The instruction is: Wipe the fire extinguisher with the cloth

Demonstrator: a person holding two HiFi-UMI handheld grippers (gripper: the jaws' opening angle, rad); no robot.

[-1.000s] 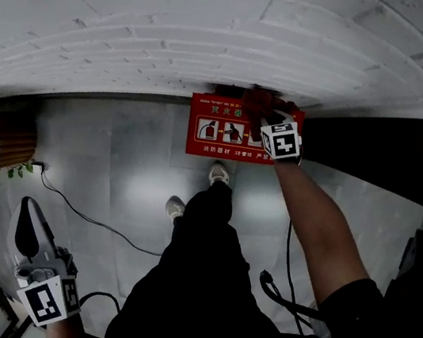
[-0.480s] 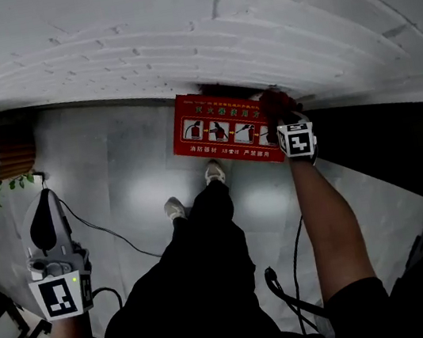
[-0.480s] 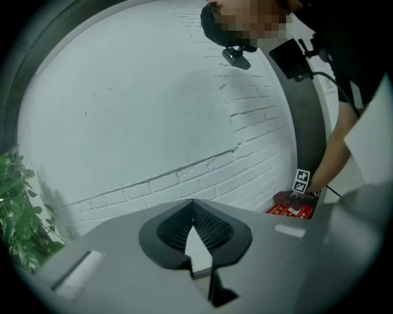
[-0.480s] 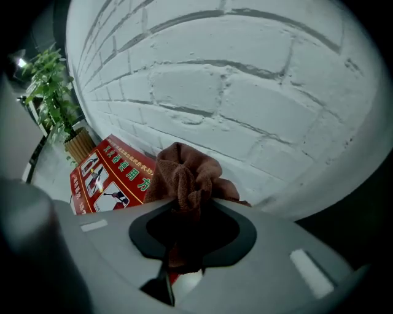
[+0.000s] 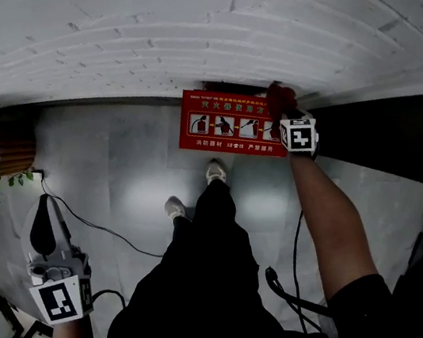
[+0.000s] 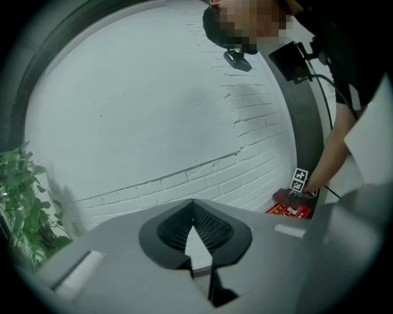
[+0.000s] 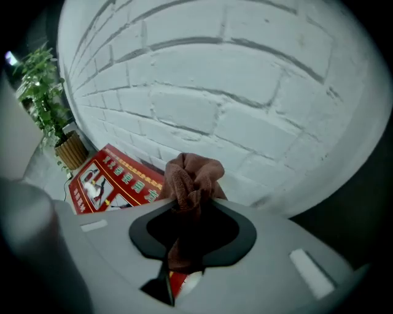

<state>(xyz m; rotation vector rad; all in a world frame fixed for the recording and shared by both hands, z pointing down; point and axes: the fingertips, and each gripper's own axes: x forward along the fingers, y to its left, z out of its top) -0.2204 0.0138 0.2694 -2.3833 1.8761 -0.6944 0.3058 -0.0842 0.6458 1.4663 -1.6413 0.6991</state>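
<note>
The red fire extinguisher box (image 5: 224, 126) is found on the floor (image 5: 134, 185), against the foot of the white brick wall (image 5: 172, 26). The right hand-held gripper (image 5: 282, 106) is clamped on a reddish-brown cloth (image 7: 193, 175) — held at the box's right end, contact not confirmed. The left hand-held gripper (image 6: 193, 202) is carried well apart — jaws closed, nothing between them.

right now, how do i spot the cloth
Follow the white brick wall down to the red box at its foot. At the box's right end, pinched in the right tongs, is the cloth: a crumpled brownish wad, unlike the flat printed box.
</note>
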